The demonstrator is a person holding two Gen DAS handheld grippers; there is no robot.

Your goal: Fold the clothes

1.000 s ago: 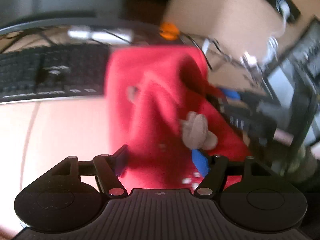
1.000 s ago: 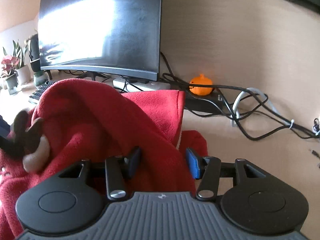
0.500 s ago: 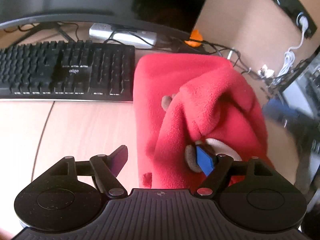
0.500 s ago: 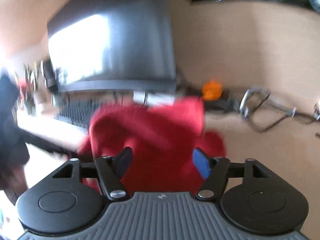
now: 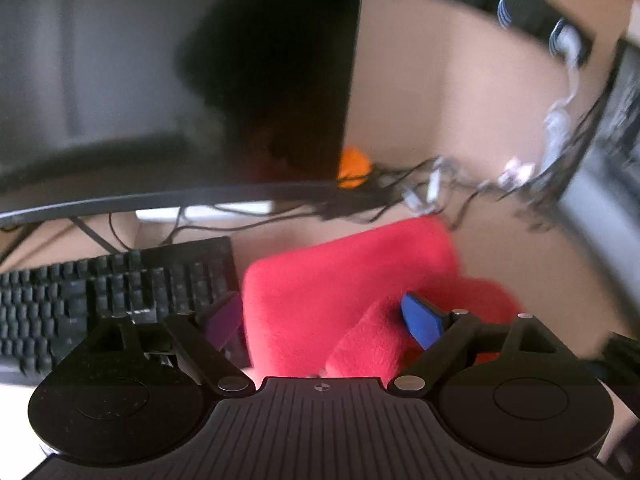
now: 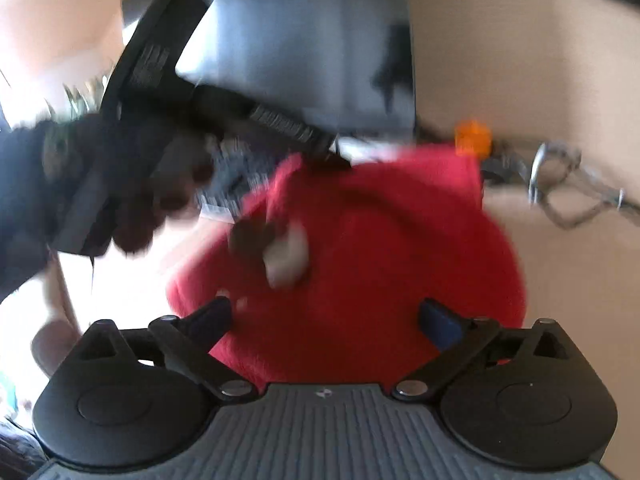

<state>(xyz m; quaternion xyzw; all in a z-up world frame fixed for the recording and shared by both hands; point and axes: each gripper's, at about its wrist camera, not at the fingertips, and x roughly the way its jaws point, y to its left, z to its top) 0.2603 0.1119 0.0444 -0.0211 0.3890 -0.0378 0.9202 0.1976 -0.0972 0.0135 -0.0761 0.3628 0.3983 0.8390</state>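
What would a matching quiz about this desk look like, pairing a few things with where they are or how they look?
Things:
1. fleece
2. keyboard
3. pumpkin
4. right gripper

Descriptions:
a. small and orange, at the back by the cables
b. black, on the desk left of the red cloth
c. open wide, pads pressing on nothing
d. red, heaped on the desk

Pairs: 1-d, 2-b, 3-a, 4-c
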